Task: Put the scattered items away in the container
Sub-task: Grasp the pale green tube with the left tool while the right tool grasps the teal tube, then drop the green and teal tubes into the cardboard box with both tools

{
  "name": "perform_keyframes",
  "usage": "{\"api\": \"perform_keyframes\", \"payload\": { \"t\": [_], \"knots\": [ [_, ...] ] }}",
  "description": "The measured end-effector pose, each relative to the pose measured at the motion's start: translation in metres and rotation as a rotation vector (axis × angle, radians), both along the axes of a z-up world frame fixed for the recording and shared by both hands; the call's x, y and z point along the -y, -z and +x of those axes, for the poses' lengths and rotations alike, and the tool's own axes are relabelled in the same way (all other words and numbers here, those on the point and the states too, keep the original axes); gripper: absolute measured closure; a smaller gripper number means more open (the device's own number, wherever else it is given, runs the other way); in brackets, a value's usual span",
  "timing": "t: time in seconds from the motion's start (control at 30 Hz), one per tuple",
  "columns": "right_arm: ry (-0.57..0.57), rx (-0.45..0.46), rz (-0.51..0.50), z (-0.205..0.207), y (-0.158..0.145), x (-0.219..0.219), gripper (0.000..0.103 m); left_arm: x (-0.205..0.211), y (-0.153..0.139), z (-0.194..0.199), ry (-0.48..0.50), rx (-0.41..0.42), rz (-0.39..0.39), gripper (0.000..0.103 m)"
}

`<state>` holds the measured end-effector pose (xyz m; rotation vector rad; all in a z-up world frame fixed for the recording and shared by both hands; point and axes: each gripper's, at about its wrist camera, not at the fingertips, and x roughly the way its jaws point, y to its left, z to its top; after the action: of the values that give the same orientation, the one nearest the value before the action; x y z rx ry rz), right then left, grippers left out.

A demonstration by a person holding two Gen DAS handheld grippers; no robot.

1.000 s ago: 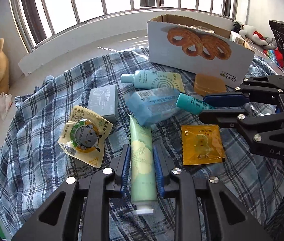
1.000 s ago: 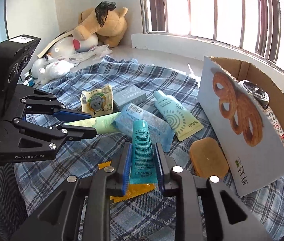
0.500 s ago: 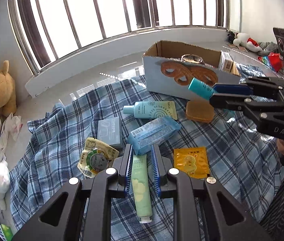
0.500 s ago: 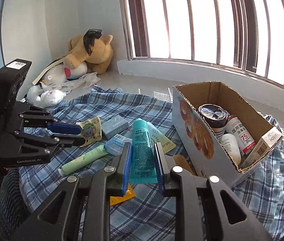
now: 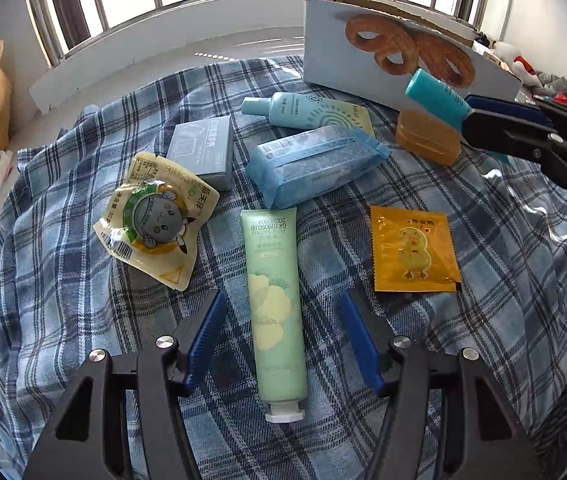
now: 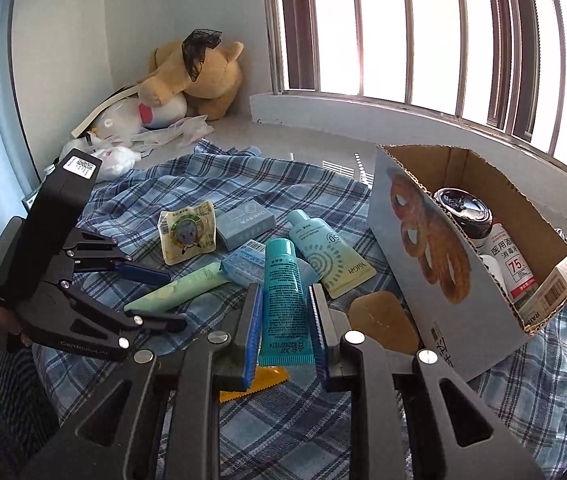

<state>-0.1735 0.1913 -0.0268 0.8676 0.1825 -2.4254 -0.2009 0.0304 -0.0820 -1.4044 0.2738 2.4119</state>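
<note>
Change: the left gripper (image 5: 281, 340) has come back down over the blanket and its jaws have just been opening; the mint-green tube (image 5: 274, 308) lies between them, no pad touching it. The right gripper (image 6: 285, 328) now hangs lower and nearer the box than half a second ago.
Plaid blanket (image 5: 63, 300): soft and rumpled, so flat things sink into its folds.
Cardboard box (image 6: 423, 264): the container, far right, top open, already holding a jar and bottles.
Blue wipes pack (image 5: 311, 164): centre of the blanket, soft and bulky, probably light.
Mint-green tube: near centre, cap toward the camera; a squashy, smooth plastic body, so I would grip across its middle, not the tapering crimped end.
Teal tube (image 6: 283, 292): clenched in the right gripper across its lower body, lifted left of the box; likely light and yielding.
Orange sachet (image 5: 411, 250): right of the green tube, flat, thin and slippery; hard to pinch except by an edge.
</note>
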Motion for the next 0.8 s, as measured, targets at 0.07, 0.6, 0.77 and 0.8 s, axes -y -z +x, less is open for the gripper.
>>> {"api": "perform_keyframes", "payload": {
  "t": [0.07, 0.6, 0.77, 0.8],
  "knots": [
    [0.004, 0.003, 0.003, 0.0, 0.001, -0.001, 0.082, 0.004, -0.003, 0.002, 0.0, -0.003, 0.001, 0.077],
    [0.019, -0.046, -0.013, 0.006, -0.012, -0.006, 0.082, 0.005, -0.062, 0.01, -0.003, -0.119, 0.042, 0.077],
    [0.078, -0.095, -0.061, 0.003, -0.033, -0.028, 0.082, -0.02, -0.086, -0.006, 0.031, -0.184, 0.086, 0.077],
    [0.098, -0.109, -0.071, 0.001, -0.039, -0.033, 0.082, -0.026, -0.092, -0.011, 0.039, -0.199, 0.103, 0.077]
  ]
}}
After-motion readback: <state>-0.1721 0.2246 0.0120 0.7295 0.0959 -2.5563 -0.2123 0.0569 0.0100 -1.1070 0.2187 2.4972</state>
